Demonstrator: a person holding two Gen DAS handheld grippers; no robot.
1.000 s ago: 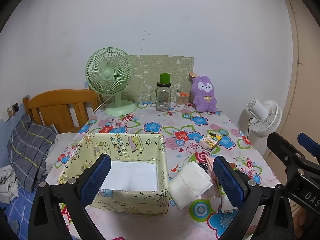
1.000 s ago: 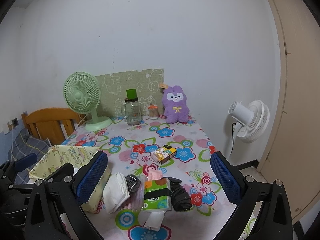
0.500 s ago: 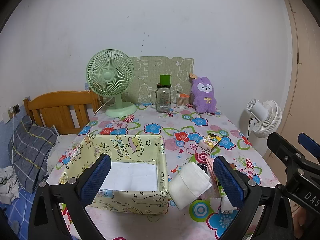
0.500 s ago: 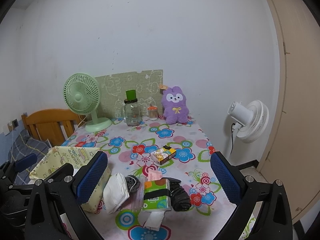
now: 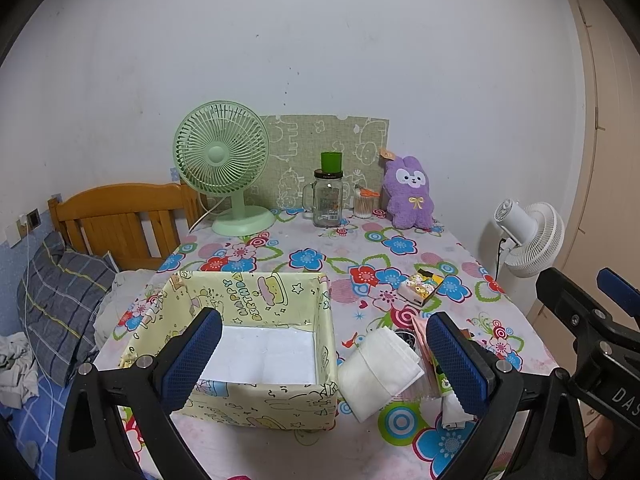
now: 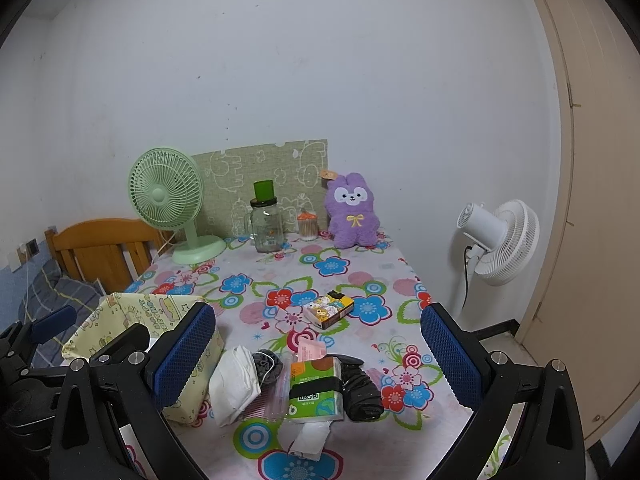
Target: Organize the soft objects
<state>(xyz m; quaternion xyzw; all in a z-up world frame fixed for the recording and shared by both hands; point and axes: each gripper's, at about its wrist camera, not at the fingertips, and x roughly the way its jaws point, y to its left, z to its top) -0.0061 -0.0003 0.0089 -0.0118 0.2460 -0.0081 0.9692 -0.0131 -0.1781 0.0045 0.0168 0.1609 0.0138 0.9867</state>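
A yellow cartoon-print storage box (image 5: 256,300) (image 6: 132,312) stands open at the table's near left, its white floor bare. Beside its right wall lies a folded white cloth (image 5: 380,364) (image 6: 234,380). A pile next to it holds a green tissue pack (image 6: 316,388), a black rolled cloth (image 6: 362,390), a dark mesh item (image 6: 266,364) and a pink packet (image 6: 310,350). A purple plush rabbit (image 5: 410,192) (image 6: 352,212) sits at the back. My left gripper (image 5: 320,360) hovers open over the box and cloth. My right gripper (image 6: 316,356) hovers open above the pile.
A green desk fan (image 5: 222,160), a glass jar with green lid (image 5: 329,196), a swab jar (image 5: 364,204) and a small printed carton (image 6: 329,308) stand on the floral tablecloth (image 5: 320,256). A white floor fan (image 6: 500,240) is right of the table, a wooden headboard (image 5: 120,220) left.
Both views shift very slightly, as if the grippers rose or tilted a little. No object on the table has moved and both grippers stay open.
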